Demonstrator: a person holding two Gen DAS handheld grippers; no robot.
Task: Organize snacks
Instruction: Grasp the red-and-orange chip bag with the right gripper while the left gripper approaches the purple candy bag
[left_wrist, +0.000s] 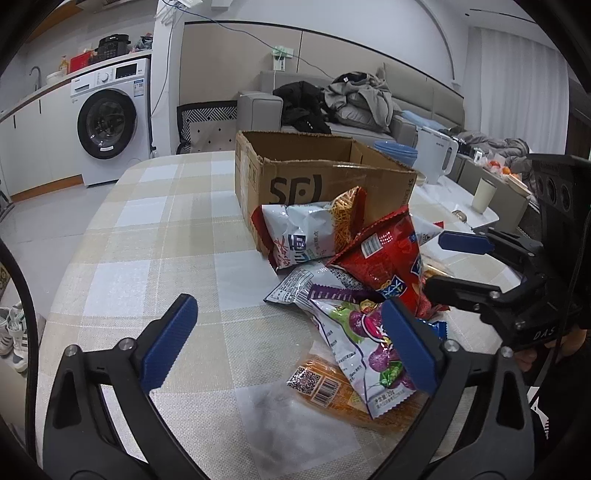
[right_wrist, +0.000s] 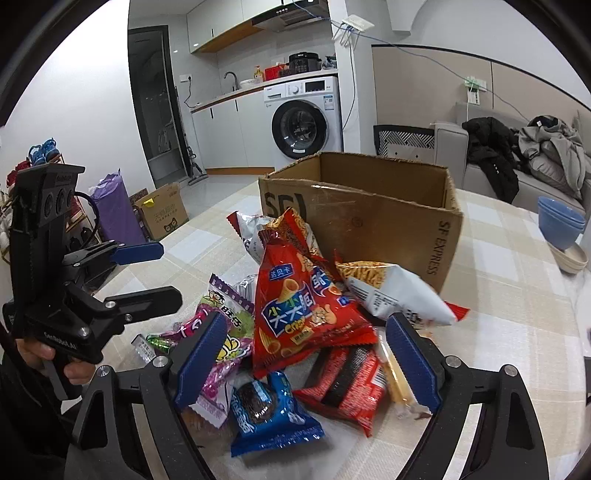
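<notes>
A pile of snack packets lies on the checked tablecloth in front of an open cardboard box (left_wrist: 314, 177), also in the right wrist view (right_wrist: 369, 210). A big red crisp bag (right_wrist: 299, 314) tops the pile and shows in the left wrist view (left_wrist: 388, 258). Around it lie a white noodle-snack bag (left_wrist: 306, 229), a purple-and-white candy bag (left_wrist: 362, 332), an orange packet (left_wrist: 332, 391), a blue biscuit pack (right_wrist: 269, 413) and a red-black pack (right_wrist: 347, 387). My left gripper (left_wrist: 291, 347) is open and empty beside the candy bag. My right gripper (right_wrist: 310, 362) is open and empty, straddling the pile.
Blue bowls (right_wrist: 561, 225) and a white kettle (left_wrist: 437, 155) stand near the table's far right. A sofa with clothes (left_wrist: 351, 99) is behind the box. A washing machine (left_wrist: 110, 125) stands at the back. Bare tablecloth (left_wrist: 147, 229) lies left of the pile.
</notes>
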